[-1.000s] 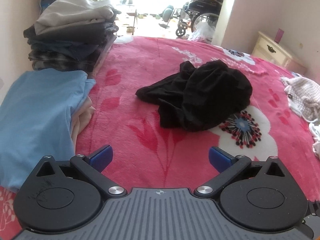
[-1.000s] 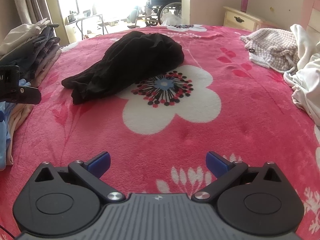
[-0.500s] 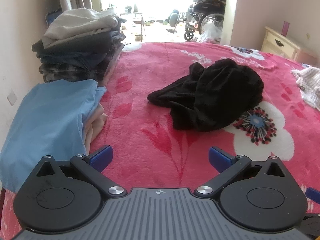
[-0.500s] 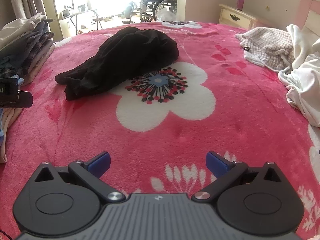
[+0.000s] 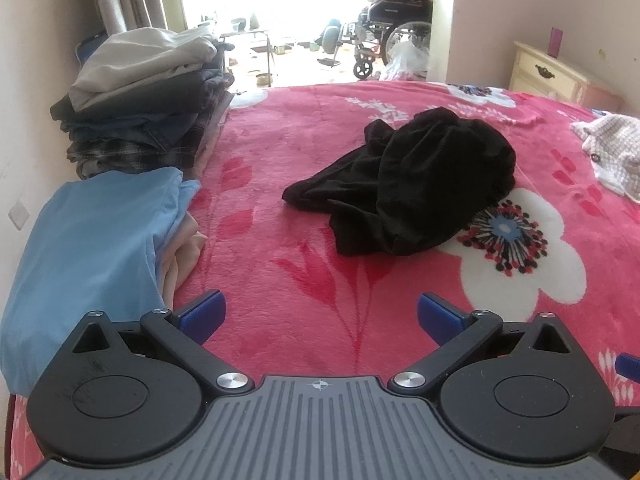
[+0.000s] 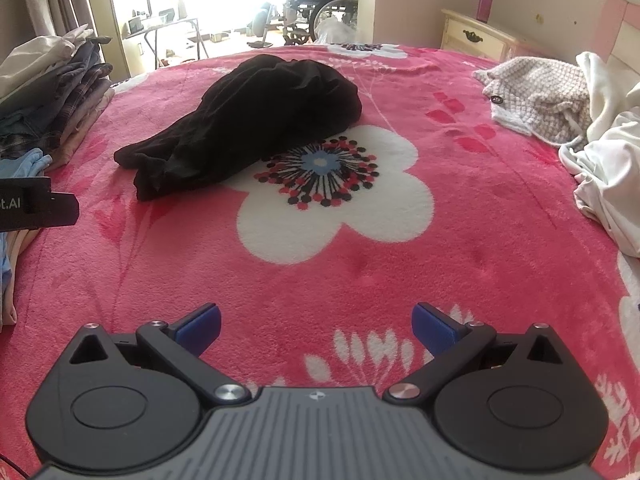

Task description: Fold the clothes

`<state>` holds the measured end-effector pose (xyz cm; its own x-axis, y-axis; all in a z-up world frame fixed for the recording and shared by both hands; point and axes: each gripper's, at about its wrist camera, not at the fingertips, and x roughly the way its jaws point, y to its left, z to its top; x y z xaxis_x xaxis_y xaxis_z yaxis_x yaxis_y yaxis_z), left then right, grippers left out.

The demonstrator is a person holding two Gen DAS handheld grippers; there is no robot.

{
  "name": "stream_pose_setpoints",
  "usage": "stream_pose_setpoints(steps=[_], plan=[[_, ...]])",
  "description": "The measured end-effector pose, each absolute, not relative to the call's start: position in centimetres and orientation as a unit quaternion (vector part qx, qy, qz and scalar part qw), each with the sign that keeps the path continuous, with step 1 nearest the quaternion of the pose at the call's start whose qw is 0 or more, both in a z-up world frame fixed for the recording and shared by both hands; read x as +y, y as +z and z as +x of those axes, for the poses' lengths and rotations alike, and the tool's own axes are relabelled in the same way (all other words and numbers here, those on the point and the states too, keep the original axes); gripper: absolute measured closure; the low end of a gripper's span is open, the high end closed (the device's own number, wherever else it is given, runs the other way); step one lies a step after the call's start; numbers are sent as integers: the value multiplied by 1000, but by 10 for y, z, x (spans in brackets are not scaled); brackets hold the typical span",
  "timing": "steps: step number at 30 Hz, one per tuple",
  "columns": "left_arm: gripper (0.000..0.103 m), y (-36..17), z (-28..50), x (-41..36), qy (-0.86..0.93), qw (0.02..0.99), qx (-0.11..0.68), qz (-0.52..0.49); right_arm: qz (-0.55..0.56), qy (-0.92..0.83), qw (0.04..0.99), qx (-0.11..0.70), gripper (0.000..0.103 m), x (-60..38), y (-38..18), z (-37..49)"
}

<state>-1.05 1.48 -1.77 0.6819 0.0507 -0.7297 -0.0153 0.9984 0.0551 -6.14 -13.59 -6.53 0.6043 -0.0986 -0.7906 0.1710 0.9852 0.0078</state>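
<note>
A crumpled black garment (image 5: 412,184) (image 6: 248,120) lies in a heap on the pink flowered blanket (image 5: 304,280) (image 6: 360,272), partly over a white flower print. My left gripper (image 5: 320,318) hovers open above the blanket, short of the garment, with nothing between its blue fingertips. My right gripper (image 6: 316,322) is open too and holds nothing, farther back from the heap. The black side of the left gripper (image 6: 36,208) shows at the left edge of the right wrist view.
A folded light blue garment (image 5: 92,256) tops a low pile at the left, behind it a tall stack of folded clothes (image 5: 148,100). A checked knit garment (image 6: 540,96) and white cloth (image 6: 612,168) lie at the right. A nightstand (image 5: 556,76) and a wheelchair (image 5: 396,36) stand beyond the bed.
Both grippers have drawn back and turned a little, so the black garment sits slightly farther right in the left view. Both stay open, and the garment has not moved on the blanket.
</note>
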Motion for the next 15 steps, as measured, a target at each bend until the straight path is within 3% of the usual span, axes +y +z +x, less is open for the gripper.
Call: stream_pose_setpoints(steps=[15], plan=[[0,-13,-14,15,-8,922,386,-2,55,-80,899,426,0,-139,-63,-64]])
